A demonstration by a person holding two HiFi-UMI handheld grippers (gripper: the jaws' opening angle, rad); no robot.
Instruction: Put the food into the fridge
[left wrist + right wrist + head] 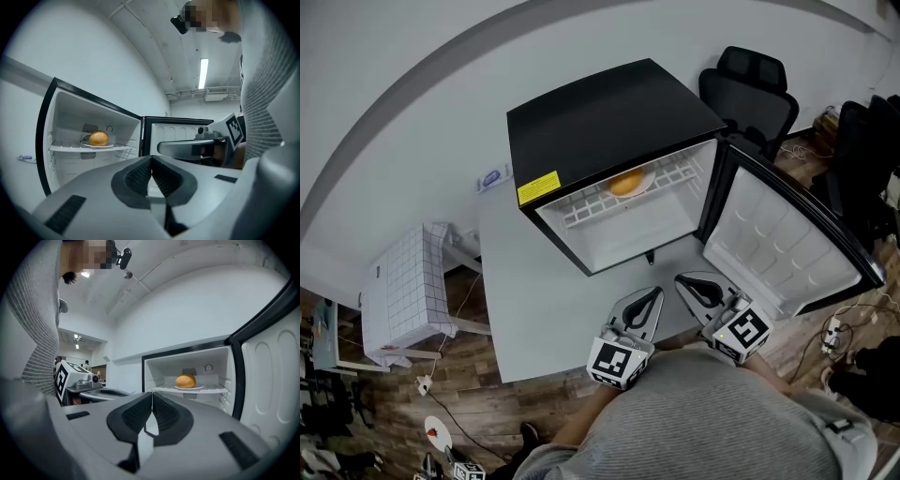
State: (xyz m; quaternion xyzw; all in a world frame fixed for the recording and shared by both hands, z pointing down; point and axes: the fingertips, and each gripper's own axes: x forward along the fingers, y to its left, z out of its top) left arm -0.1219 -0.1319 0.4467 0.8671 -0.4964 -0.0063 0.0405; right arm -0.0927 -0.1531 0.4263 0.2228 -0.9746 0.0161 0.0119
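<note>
A small black fridge (609, 122) stands on the grey table (525, 309) with its door (787, 248) swung open to the right. A golden bun (626, 183) lies on a white plate (645, 186) on the upper wire shelf; it also shows as the bun (98, 138) and the bun (185, 380) in the gripper views. My left gripper (649, 298) and right gripper (695, 286) are held side by side in front of the fridge, near the table's front edge. Both are shut and hold nothing, their pads pressed together.
A black office chair (750, 94) stands behind the fridge. A white gridded box (405, 291) sits left of the table. Cables and a power strip (834, 330) lie on the wooden floor at the right. The lower fridge compartment (623, 230) holds nothing.
</note>
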